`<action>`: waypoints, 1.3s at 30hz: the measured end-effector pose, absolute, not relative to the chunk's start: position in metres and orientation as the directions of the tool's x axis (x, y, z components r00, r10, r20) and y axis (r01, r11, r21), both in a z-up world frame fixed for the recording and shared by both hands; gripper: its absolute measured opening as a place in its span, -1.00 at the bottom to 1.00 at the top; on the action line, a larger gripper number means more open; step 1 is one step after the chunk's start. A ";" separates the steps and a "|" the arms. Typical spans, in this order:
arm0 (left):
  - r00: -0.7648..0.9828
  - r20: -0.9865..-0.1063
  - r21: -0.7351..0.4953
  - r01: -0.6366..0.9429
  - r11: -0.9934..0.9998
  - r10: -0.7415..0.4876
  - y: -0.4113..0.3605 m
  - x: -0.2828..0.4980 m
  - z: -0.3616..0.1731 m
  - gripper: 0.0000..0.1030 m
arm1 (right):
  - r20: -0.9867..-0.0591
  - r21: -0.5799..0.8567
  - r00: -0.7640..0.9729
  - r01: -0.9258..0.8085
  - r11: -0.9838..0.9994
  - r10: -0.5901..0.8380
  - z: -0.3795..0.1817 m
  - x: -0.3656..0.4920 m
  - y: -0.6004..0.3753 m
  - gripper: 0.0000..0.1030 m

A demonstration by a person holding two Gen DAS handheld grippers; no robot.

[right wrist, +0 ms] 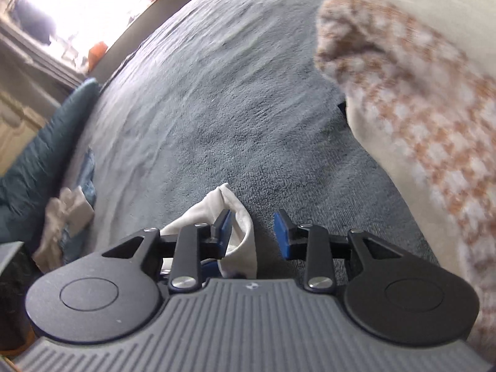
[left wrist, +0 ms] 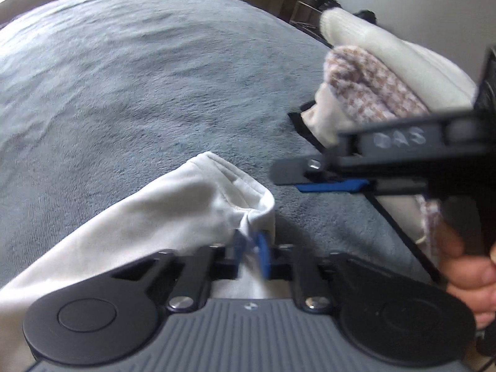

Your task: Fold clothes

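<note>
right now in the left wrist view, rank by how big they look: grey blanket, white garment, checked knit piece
1. grey blanket
2. white garment, though it lies nearest the camera, which enlarges it
3. checked knit piece

Right gripper (right wrist: 251,235) jaws standing apart over the grey blanket (right wrist: 192,99); white garment (right wrist: 238,226) edge lying against the 9 o'clock jaw, not pinched. Checked knit (right wrist: 412,102) blurring at 2 o'clock.

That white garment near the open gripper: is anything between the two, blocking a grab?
Nothing visible blocks it. The white garment already lies in the gap of the right gripper, against one blue pad, the jaws apart. The left gripper is shut on the same cloth. The checked knit lies off to the side.
</note>
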State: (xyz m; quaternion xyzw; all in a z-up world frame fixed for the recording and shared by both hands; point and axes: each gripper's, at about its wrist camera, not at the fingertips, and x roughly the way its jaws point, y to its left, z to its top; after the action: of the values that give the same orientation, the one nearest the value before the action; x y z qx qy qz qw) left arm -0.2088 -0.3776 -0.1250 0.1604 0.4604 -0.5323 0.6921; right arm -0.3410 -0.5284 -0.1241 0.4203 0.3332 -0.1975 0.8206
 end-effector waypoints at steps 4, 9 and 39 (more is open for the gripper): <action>-0.005 -0.767 -0.392 0.795 0.462 -0.641 -0.356 -0.186 -0.109 -0.91 | -0.697 0.567 0.713 0.610 0.553 -0.073 -0.124 -0.348 -0.528 -0.48; 0.013 -0.732 -0.486 0.691 0.535 -0.682 -0.332 -0.156 -0.088 -0.91 | -0.673 0.594 0.736 0.597 0.540 -0.073 -0.130 -0.346 -0.530 -0.63; -0.008 -0.643 -0.623 0.587 0.517 -0.766 -0.320 -0.130 -0.069 -0.92 | -0.533 0.735 0.795 0.264 0.624 0.291 -0.179 -0.262 -0.512 -0.73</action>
State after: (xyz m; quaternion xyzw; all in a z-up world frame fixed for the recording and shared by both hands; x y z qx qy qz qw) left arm -0.1299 -0.3204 -0.0693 -0.0860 0.5196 -0.4837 0.6991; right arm -0.2621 -0.5125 -0.1786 0.4332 0.3203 0.0081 0.8424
